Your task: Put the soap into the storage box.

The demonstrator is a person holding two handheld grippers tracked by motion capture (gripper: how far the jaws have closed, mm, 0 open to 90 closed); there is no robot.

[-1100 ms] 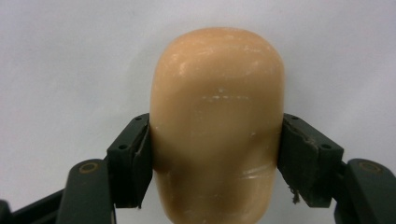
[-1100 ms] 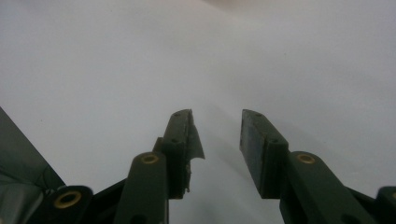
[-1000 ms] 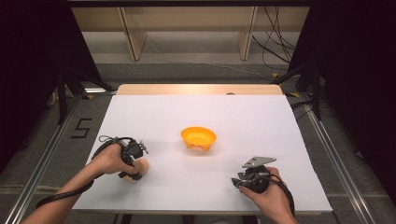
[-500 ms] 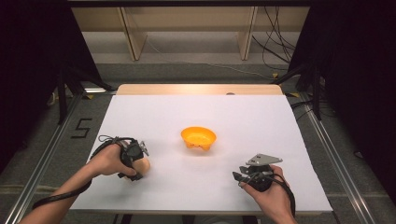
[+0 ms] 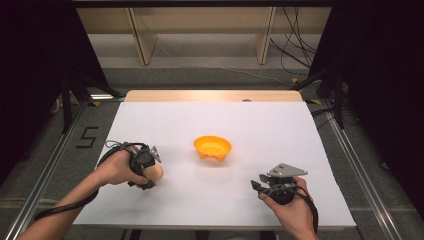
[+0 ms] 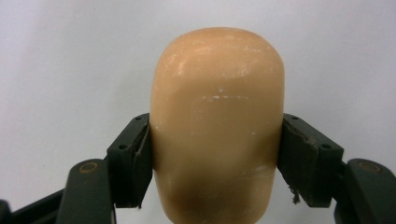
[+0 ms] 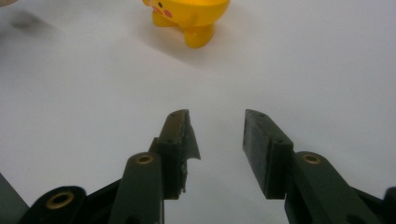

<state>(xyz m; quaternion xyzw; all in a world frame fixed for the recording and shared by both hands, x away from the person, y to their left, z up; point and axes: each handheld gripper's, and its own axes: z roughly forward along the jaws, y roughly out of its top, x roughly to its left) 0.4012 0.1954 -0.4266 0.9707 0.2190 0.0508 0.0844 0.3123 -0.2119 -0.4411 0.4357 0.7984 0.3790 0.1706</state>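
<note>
gripping a peach-coloured rounded block (image 6: 217,126) on both sides, left gripper (image 5: 145,169) sits near-left on the table (image 5: 300,130); orange bowl (image 5: 212,147) lies just right and beyond. right gripper (image 7: 217,144) parted, empty, farther off.

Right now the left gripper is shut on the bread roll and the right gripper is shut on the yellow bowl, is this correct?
Not quite. The left gripper is shut on the bread roll, but the right gripper is open and empty; the right gripper view shows the yellow bowl standing apart, ahead of its jaws.
</note>
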